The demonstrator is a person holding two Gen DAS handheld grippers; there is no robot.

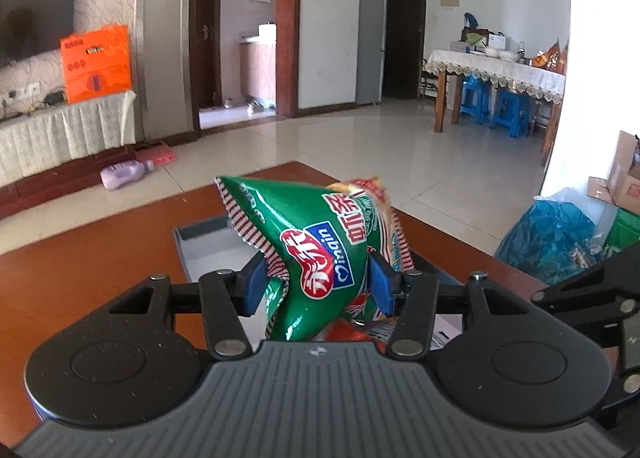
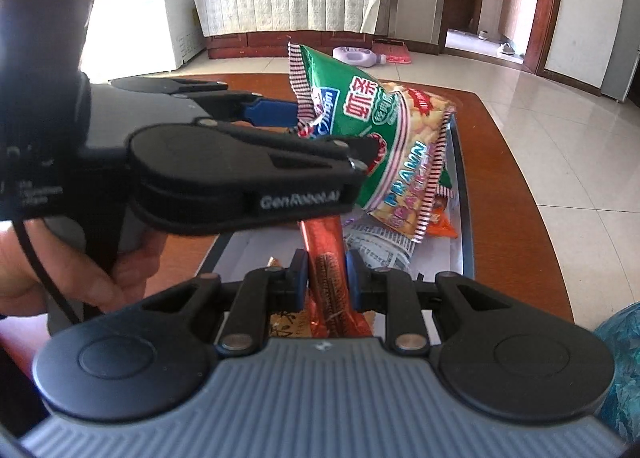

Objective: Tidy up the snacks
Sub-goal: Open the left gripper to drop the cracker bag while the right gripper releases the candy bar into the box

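My left gripper [image 1: 318,278] is shut on a puffy green prawn-cracker bag [image 1: 316,242], with its blue pads pressing the bag's lower half. The bag hangs tilted above a grey tray [image 1: 200,242] on the brown table. The right wrist view shows that same left gripper [image 2: 320,133] from the side, holding the green bag [image 2: 360,113] over the tray [image 2: 460,193]. My right gripper [image 2: 327,274] is shut on a long red-brown foil snack packet [image 2: 326,258], which stands up from the tray's near end. An orange packet [image 2: 444,227] and a white printed packet [image 2: 380,252] lie in the tray under the bag.
The tray sits on a brown wooden table [image 2: 516,193] whose far edge drops to a tiled floor. A blue plastic bag [image 1: 548,234] stands off the table's right side beside cardboard boxes [image 1: 624,173]. A person's hand [image 2: 48,278] holds the left gripper's handle.
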